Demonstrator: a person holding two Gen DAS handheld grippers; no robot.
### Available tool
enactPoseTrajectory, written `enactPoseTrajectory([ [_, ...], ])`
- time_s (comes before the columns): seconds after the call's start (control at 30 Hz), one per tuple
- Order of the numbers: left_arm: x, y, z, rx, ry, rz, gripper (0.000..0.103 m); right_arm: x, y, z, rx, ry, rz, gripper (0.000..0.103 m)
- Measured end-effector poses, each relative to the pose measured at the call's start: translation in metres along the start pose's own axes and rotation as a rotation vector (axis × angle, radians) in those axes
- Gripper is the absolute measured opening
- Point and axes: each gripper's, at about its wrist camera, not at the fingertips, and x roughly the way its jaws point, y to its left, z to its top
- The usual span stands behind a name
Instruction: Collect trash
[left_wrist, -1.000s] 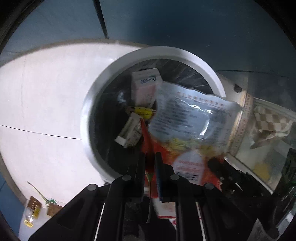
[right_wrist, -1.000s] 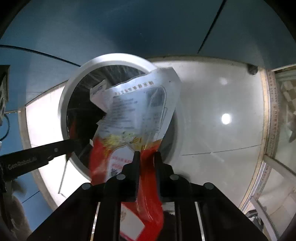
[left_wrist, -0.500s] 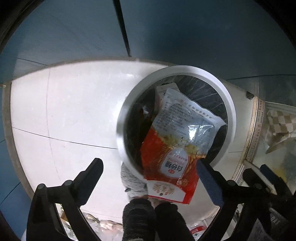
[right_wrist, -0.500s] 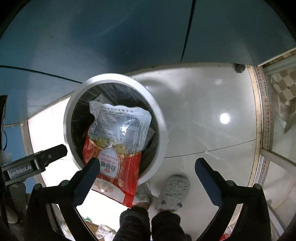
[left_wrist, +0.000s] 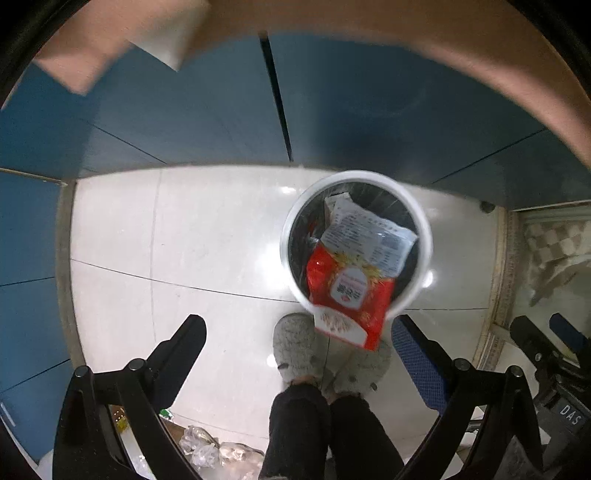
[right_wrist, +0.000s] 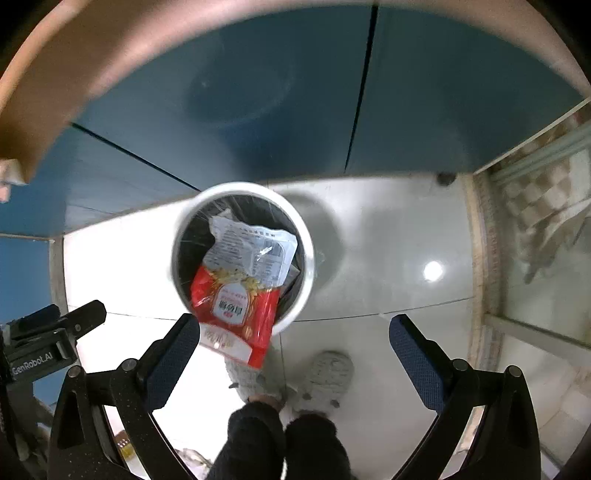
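A red and clear snack bag (left_wrist: 356, 271) (right_wrist: 245, 286) lies in the mouth of a round white trash bin (left_wrist: 426, 236) (right_wrist: 308, 243) lined with black plastic, its red end hanging over the near rim. Other packets lie under it. My left gripper (left_wrist: 299, 350) hangs high above the floor, open, with nothing between its fingers. My right gripper (right_wrist: 291, 350) is also open and empty, well above the bin. Each gripper shows at the edge of the other's view.
The bin stands on glossy white floor tiles (left_wrist: 177, 243) against a blue wall (left_wrist: 184, 118). A person's grey slippers (left_wrist: 297, 345) (right_wrist: 328, 373) and dark trouser legs are just in front of the bin. Crumpled wrappers (left_wrist: 207, 448) lie on the floor at lower left. A tan table edge (right_wrist: 74, 62) runs across the top.
Both grippers opened and let go of the snack bag, which dropped into the bin. Both then rose well above the bin, so the person's feet and the table edge came into view.
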Motion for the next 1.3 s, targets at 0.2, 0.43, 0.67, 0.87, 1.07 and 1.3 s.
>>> enactPoseTrajectory([
  [0.2, -0.108, 0.001, -0.042, 0.001, -0.061, -0.021, 0.103, -0.128, -0.002, -0.023, -0.023, -0.059, 0.011, 0.103],
  [0.43, -0.241, 0.002, -0.088, 0.016, -0.15, -0.091, 0.103, -0.278, 0.005, -0.054, -0.063, -0.131, 0.073, 0.103],
  [0.67, -0.365, 0.012, -0.119, 0.052, -0.272, -0.238, 0.103, -0.415, 0.012, -0.085, -0.072, -0.156, 0.24, 0.103],
  [0.87, -0.447, 0.028, -0.135, 0.092, -0.39, -0.346, 0.103, -0.506, 0.032, -0.106, -0.112, -0.207, 0.342, 0.103],
  [1.07, -0.493, 0.044, -0.153, 0.074, -0.438, -0.431, 0.103, -0.566, 0.046, -0.122, -0.143, -0.253, 0.404, 0.103],
  [1.3, -0.517, 0.056, -0.179, 0.056, -0.433, -0.464, 0.103, -0.591, 0.055, -0.136, -0.168, -0.251, 0.431, 0.103],
])
